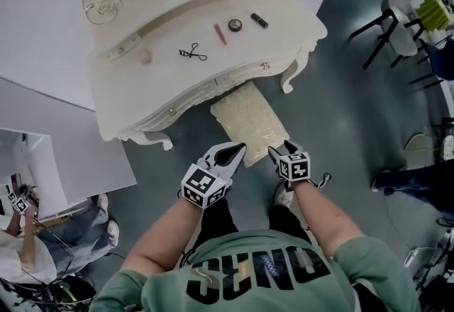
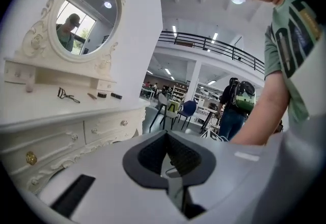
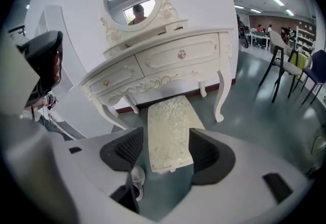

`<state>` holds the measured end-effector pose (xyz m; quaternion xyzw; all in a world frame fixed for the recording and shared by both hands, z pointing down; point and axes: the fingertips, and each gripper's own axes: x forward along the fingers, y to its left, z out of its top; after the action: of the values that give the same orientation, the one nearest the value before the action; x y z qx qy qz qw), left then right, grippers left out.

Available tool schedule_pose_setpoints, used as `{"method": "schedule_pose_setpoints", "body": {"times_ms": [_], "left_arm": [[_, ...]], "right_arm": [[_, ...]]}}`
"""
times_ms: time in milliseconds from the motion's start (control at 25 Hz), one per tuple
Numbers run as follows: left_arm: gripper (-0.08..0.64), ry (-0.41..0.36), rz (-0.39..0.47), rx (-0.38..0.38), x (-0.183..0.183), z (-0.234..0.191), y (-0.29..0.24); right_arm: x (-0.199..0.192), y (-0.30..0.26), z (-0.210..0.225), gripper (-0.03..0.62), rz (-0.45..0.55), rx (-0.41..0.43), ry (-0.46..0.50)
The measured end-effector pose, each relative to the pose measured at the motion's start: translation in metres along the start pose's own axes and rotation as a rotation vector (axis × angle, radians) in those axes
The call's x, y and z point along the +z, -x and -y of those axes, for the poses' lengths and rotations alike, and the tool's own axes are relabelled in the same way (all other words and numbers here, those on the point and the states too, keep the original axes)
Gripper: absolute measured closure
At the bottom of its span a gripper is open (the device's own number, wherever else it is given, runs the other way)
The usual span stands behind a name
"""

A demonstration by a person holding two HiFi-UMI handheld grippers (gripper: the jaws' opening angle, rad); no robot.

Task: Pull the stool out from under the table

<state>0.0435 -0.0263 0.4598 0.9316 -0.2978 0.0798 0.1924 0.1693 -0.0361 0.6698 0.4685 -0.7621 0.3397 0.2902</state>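
Observation:
A cream upholstered stool (image 1: 248, 119) stands half under the white dressing table (image 1: 177, 87), its near end sticking out toward me. In the right gripper view the stool (image 3: 168, 116) runs from the table's legs back to my jaws. My right gripper (image 1: 278, 153) hovers at the stool's near right corner. It (image 3: 166, 137) is open, its pads on either side of the stool's end and clear of it. My left gripper (image 1: 233, 153) hangs by the near left corner. Its jaws (image 2: 167, 150) are shut with nothing in them, and it looks past the table (image 2: 76, 131).
On the tabletop lie an eyelash curler (image 1: 192, 53), a lipstick (image 1: 220, 34), a round pot (image 1: 235, 25) and a black tube (image 1: 259, 20). Black chairs (image 1: 390, 16) stand at the far right. People stand at the right (image 1: 418, 176) and lower left (image 1: 28, 232). A white board (image 1: 64, 154) lies to the left.

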Motion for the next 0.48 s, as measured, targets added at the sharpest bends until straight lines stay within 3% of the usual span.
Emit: {"method": "schedule_pose_setpoints", "body": {"times_ms": [480], "left_arm": [[0.552,-0.061,0.149,0.050,0.162,0.004,0.021]], "right_arm": [[0.197,0.125,-0.005,0.334,0.241,-0.013,0.132]]}}
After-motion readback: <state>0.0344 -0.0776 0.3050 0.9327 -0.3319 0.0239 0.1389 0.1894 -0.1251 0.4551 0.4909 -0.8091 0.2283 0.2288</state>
